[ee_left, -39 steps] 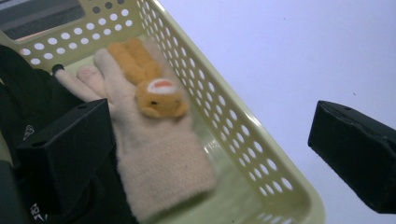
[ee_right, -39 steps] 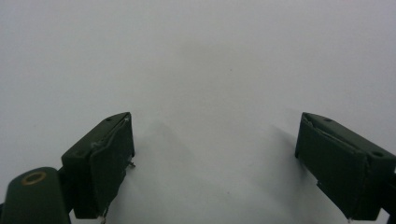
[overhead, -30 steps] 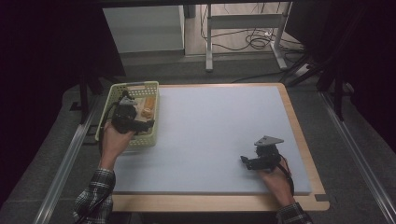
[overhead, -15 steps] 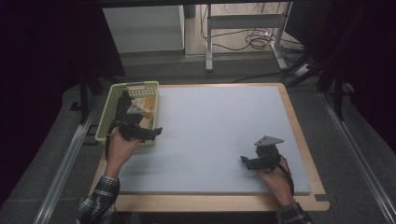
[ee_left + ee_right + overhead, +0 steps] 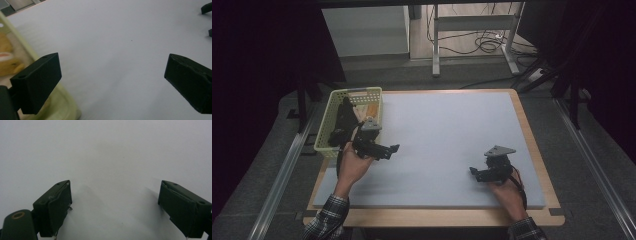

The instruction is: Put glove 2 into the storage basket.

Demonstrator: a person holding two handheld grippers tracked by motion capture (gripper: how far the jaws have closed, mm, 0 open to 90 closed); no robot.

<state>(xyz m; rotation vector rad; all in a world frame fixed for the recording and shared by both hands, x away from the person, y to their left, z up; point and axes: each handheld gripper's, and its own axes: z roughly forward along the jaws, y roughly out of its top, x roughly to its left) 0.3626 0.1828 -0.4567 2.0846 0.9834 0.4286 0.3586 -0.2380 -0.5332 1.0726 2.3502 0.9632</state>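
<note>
Two black tongs, left tongs and right tongs both spread wide and empty, one slotted plastic basket, perhaps bread inside, smooth white table.

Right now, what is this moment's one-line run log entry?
left hand-held gripper: open, empty, beside pale green plastic basket | right hand-held gripper: open, empty, low over white foam mat
</note>
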